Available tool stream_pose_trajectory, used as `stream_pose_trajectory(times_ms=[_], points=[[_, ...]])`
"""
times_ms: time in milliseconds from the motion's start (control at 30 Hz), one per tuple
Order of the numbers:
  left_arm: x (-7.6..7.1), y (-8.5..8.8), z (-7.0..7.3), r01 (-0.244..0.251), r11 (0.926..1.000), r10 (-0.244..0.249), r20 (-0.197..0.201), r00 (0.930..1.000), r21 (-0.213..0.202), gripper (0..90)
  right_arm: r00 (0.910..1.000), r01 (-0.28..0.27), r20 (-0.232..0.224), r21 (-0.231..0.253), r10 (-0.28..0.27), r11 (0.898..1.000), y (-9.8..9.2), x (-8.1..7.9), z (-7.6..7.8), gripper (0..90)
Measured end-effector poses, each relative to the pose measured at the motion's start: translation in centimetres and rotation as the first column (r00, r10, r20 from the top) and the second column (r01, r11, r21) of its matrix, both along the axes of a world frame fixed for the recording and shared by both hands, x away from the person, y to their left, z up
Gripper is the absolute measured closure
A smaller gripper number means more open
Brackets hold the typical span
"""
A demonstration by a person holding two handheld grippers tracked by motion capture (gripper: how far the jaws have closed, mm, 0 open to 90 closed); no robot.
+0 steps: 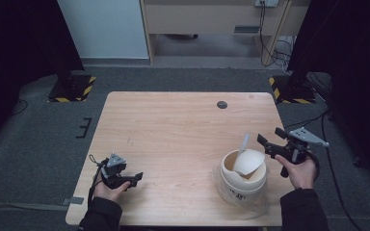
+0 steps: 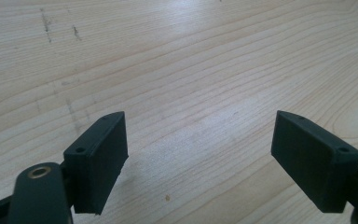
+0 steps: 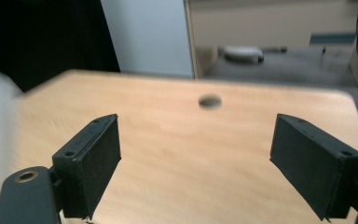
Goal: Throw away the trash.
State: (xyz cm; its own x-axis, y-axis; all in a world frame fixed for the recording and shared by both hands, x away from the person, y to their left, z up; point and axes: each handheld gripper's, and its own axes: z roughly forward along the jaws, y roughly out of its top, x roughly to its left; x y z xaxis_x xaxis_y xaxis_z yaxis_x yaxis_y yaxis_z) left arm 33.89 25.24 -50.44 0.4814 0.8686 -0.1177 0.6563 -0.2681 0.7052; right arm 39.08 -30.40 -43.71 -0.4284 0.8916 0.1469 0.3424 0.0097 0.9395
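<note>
White tub (image 1: 243, 180) with a cream sheet (image 1: 248, 161) curled inside it and a pale handle (image 1: 243, 143) sticking up stands at the near right of the wooden table (image 1: 173, 130), close to the front edge. Right gripper (image 1: 270, 142) is held just beside the tub's far right rim, its jaws spread wide with nothing between them (in the right gripper view they frame bare tabletop and a dark round hole (image 3: 209, 101)). Left gripper (image 1: 136, 179) sits low at the near left, well apart from the tub, jaws also wide apart over bare wood, nothing held
</note>
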Motion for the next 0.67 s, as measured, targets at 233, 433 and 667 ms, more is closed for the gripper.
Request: stream_pose_trajectory(times_ms=[233, 433, 667], points=[[0.2, 0.2, -0.3, 0.007, 0.9995, -0.007, -0.003, 1.0, 0.031, 15.6, 0.9895, -0.019, -0.144, -0.101, 0.004, 0.995, -1.0, 0.7, -4.9, 14.5], [0.4, 0.7, -0.6, -0.01, 0.9981, 0.011, -0.015, 0.9998, 0.06, 14.7, 0.9715, -0.01, -0.236, -0.139, -0.023, 0.99, -2.0, 0.9, -7.6, 11.1], [0.6, 0.9, -1.3, -0.018, 0.9961, 0.023, -0.059, 0.998, 0.086, 12.9, 0.9653, -0.024, -0.259, -0.202, -0.03, 0.979, -2.4, 1.0, -8.4, 8.3]])
